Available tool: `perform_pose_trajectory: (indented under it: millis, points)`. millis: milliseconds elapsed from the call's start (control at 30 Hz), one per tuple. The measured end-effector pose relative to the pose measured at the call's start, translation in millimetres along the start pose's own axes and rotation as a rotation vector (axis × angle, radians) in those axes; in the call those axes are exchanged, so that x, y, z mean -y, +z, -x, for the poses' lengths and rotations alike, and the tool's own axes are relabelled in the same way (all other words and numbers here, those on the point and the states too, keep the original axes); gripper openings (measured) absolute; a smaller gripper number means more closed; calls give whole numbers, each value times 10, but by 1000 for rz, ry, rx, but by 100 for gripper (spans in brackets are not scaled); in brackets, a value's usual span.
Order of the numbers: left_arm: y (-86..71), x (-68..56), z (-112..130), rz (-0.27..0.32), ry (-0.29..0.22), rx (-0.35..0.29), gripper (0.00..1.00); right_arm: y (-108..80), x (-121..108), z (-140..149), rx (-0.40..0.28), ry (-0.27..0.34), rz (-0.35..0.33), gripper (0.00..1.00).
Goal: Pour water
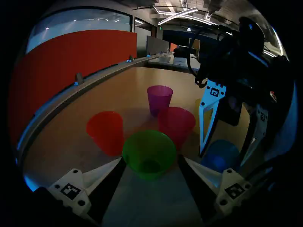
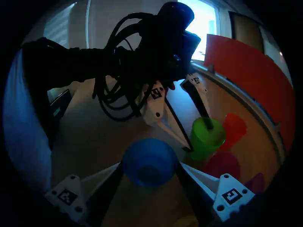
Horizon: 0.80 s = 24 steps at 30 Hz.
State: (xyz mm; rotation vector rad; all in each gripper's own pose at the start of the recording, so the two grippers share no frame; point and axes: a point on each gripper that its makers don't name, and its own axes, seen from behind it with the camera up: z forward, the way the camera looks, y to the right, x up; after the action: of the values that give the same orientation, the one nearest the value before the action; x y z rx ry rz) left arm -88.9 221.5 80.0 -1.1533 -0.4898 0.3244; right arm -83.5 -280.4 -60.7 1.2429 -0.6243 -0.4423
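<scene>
White fingers (image 1: 99, 172), black square markers (image 1: 71, 191), black cables (image 2: 113, 104)

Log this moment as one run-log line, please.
left gripper: shut on green cup | right gripper: shut on blue cup | on table: orange cup, red cup, purple cup

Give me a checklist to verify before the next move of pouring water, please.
1. Left gripper shut on the green translucent plastic cup: ok.
2. Right gripper shut on the blue translucent plastic cup: ok.
3. The two held cups apart: ok.
4. Water in either cup: cannot tell.
5. Free room around the green cup: not ok, a crimson plastic cup stands close behind it.
</scene>
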Motion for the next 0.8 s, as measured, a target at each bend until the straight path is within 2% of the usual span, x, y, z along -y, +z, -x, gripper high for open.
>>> perform_pose_trajectory:
  millis: [100, 233, 800]
  points:
    - [10, -10, 18, 2, -9, 4, 99, 12, 9, 5, 2, 9, -1, 93]
    - [10, -22, 18, 7, -16, 1, 85, 12, 7, 5, 0, 17, 0, 92]
    - [-18, -79, 30, 26, -16, -3, 83, -4, 2, 19, -8, 33, -2, 91]
